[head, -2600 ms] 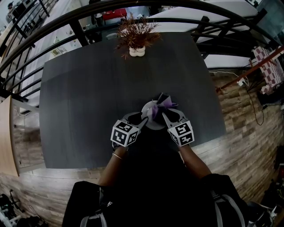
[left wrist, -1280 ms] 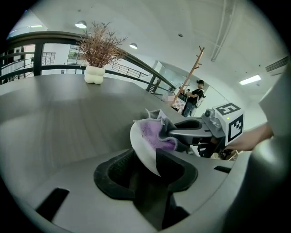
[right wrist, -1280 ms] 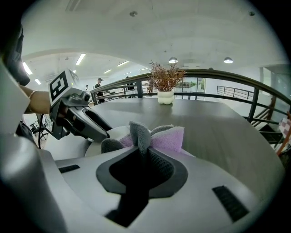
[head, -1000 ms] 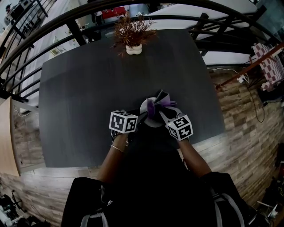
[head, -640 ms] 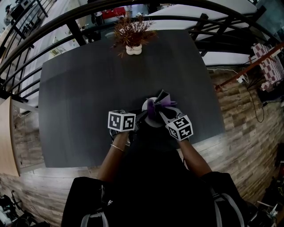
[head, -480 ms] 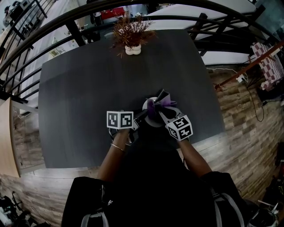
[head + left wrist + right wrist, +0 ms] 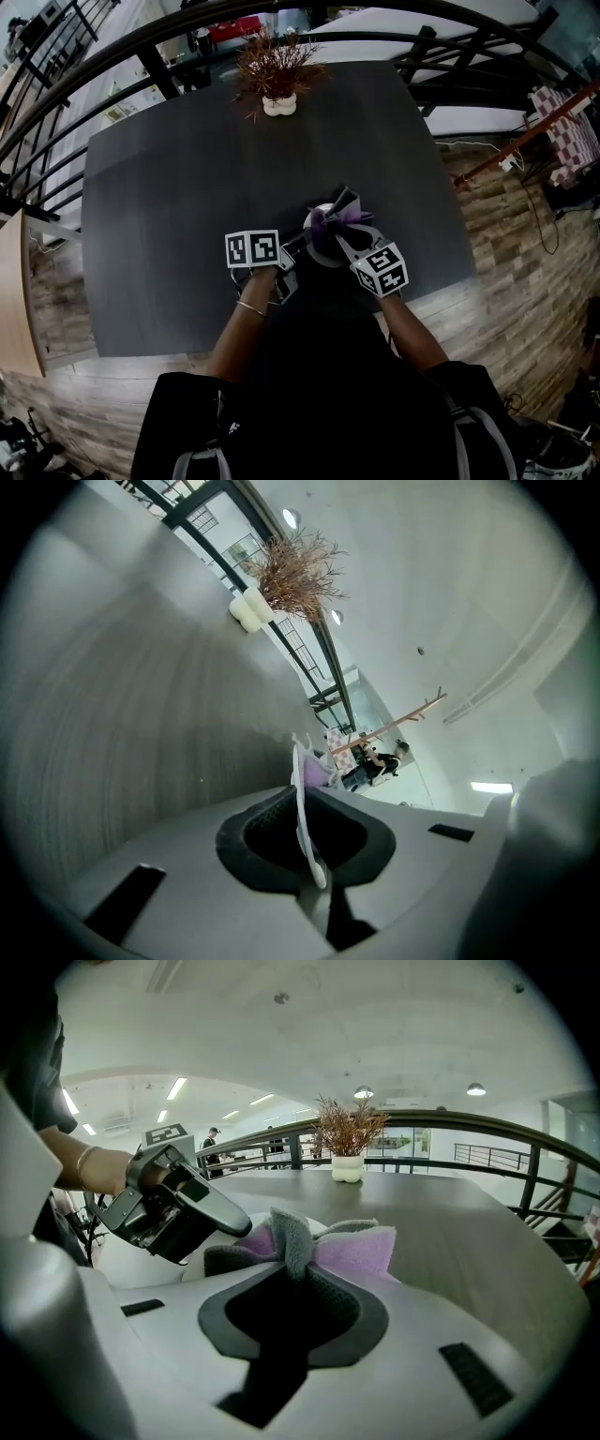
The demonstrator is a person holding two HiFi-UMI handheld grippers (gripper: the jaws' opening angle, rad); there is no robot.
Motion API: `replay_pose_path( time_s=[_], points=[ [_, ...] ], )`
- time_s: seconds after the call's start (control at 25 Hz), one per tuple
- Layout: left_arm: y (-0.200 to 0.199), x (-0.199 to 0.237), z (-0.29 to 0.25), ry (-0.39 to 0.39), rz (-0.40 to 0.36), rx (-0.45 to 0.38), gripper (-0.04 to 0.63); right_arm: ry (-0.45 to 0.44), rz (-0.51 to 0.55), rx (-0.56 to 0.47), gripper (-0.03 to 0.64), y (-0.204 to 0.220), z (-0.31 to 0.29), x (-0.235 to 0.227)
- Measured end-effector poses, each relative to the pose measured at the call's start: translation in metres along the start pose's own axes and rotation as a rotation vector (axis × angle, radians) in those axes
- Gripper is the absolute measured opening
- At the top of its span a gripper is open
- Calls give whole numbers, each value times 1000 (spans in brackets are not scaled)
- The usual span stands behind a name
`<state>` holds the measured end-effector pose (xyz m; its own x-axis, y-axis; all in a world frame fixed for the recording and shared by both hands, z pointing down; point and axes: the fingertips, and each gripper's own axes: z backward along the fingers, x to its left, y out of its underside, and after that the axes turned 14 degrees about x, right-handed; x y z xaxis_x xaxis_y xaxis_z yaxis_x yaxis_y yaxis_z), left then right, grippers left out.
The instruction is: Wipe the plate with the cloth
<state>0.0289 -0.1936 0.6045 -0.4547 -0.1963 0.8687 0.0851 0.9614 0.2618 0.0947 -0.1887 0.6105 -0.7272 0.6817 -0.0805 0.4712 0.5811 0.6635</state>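
Head view showed a small round white plate (image 7: 322,255) toward the six o'clock edge of a dark grey tabletop (image 7: 187,178). The left gripper (image 7: 302,244), at the plate's eight o'clock, had just been closing its fingers, which pinched the plate's rim. The right gripper (image 7: 341,234), reaching in from five o'clock, pinched a bunched purple-and-grey cloth (image 7: 334,217) that rested on the plate.

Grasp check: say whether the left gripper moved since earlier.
Yes: left gripper rolled, edging away from the table's near edge toward the plate; jaws just closed further onto its rim.
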Motion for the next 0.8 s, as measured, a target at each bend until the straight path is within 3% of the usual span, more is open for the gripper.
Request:
replay_pose_path(
  time_s=[0.36,0.64,0.8],
  points=[
    [-3,-7,6,-7,-57,-26,17,-10,-58,-94,58,-6,12,-2],
    [-27,-32,33,47,-134,-156,17,133,62,-222,58,-47,52,-8],
    [-46,-59,54,66,-238,-237,17,211,80,-337,58,-78,90,-14]
  ],
)
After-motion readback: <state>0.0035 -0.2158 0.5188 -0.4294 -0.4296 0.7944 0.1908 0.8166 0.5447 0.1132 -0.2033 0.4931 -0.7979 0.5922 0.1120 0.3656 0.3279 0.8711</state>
